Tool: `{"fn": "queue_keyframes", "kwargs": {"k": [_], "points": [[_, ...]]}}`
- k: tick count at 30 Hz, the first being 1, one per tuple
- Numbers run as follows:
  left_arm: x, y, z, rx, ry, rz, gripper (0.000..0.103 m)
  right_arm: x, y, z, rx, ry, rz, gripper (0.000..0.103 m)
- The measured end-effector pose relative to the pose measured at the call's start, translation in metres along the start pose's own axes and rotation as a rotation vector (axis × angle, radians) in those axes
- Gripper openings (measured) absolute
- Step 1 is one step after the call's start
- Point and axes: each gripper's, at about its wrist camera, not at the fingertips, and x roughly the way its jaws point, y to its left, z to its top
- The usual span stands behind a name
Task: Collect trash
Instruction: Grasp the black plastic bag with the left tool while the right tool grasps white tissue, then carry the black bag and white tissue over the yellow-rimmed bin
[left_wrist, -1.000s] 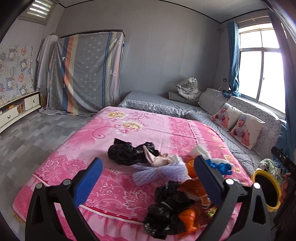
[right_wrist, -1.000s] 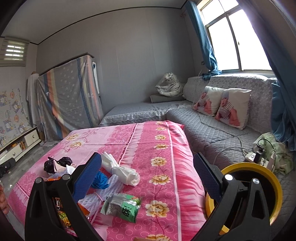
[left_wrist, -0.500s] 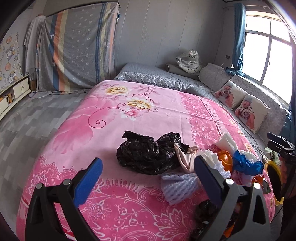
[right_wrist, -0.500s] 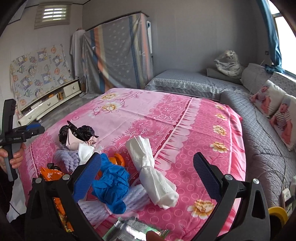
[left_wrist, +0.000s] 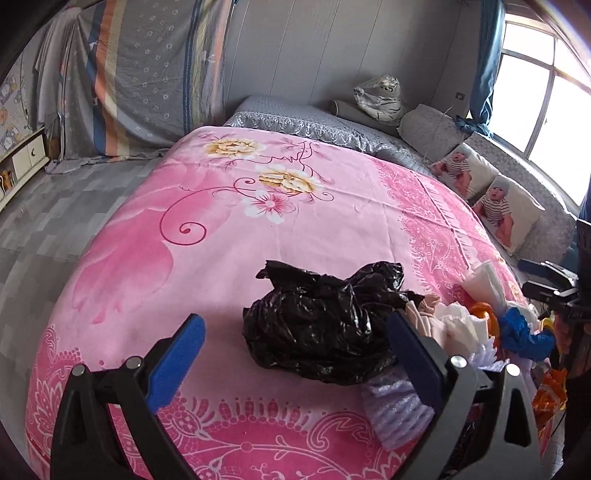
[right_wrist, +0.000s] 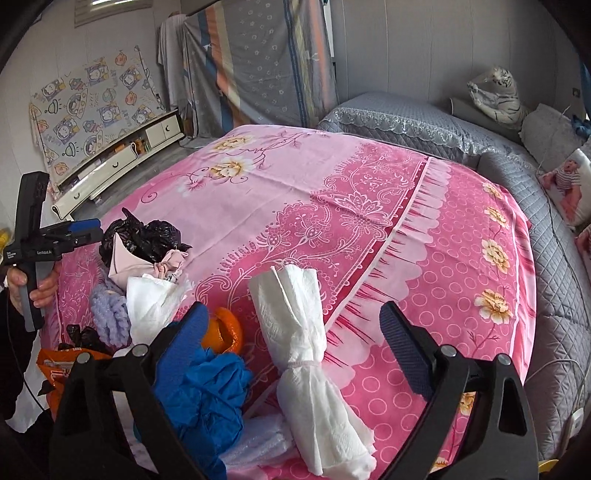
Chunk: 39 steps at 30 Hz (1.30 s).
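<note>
A bed (left_wrist: 229, 236) with a pink floral cover fills the middle of both views. On it, at lower centre of the left view, lies a crumpled black bag (left_wrist: 325, 325). In the right view a tied white paper roll (right_wrist: 299, 343) lies at lower centre, with a blue glove (right_wrist: 207, 391) and purple foam net (right_wrist: 109, 314) at lower left.

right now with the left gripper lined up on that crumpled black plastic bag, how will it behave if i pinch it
The black plastic bag is thin, crinkled film, so it will probably squash flat and hang floppy. It looks light for its bulk. Its glossy skin may slip, and the pink cloth touching it might drag along. The left gripper is open around it.
</note>
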Motion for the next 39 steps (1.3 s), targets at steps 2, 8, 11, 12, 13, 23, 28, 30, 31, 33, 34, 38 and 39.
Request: {"fn": "queue_keyframes", "kwargs": {"k": [2,8,11,12,13,23,28,30,31,33,34,38,39], "points": [[0.01,0.0,0.003,0.004,0.014,0.014,0.095,0.006,0.0,0.001,0.001,0.015,-0.001,0.084],[0.034,0.001,0.004,-0.026,0.076,-0.01,0.081,0.024,-0.009,0.0,0.043,0.061,-0.002,0.071],[0.04,-0.006,0.004,0.0,0.096,-0.023,0.081,0.031,-0.008,-0.003,0.04,0.082,0.017,0.07],[0.042,-0.009,0.004,0.009,0.104,-0.017,0.08,0.033,-0.008,-0.003,0.036,0.088,0.014,0.068],[0.045,-0.011,0.004,0.018,0.111,-0.008,0.077,0.035,-0.007,-0.004,0.033,0.094,0.01,0.066],[0.055,-0.014,0.011,-0.016,0.125,-0.012,0.029,0.05,-0.013,-0.008,0.078,0.136,0.038,0.027],[0.037,-0.007,0.016,-0.059,0.067,-0.023,0.021,0.033,-0.017,-0.007,0.1,0.083,0.0,0.02],[0.028,-0.005,0.018,-0.064,0.042,-0.021,0.02,0.021,-0.021,-0.004,0.12,0.05,-0.021,0.02],[0.023,-0.005,0.019,-0.066,0.029,-0.021,0.019,0.013,-0.023,-0.004,0.131,0.031,-0.027,0.02],[0.01,-0.002,0.02,-0.08,-0.004,-0.032,0.019,-0.002,-0.026,-0.002,0.152,-0.005,-0.03,0.02],[0.003,-0.001,0.021,-0.088,-0.024,-0.037,0.019,-0.011,-0.027,-0.001,0.16,-0.026,-0.03,0.02],[-0.025,0.0,0.022,-0.116,-0.093,-0.045,0.019,-0.045,-0.026,-0.001,0.184,-0.083,-0.005,0.02],[-0.033,-0.001,0.022,-0.121,-0.11,-0.049,0.019,-0.053,-0.025,-0.002,0.188,-0.098,-0.01,0.02]]}}
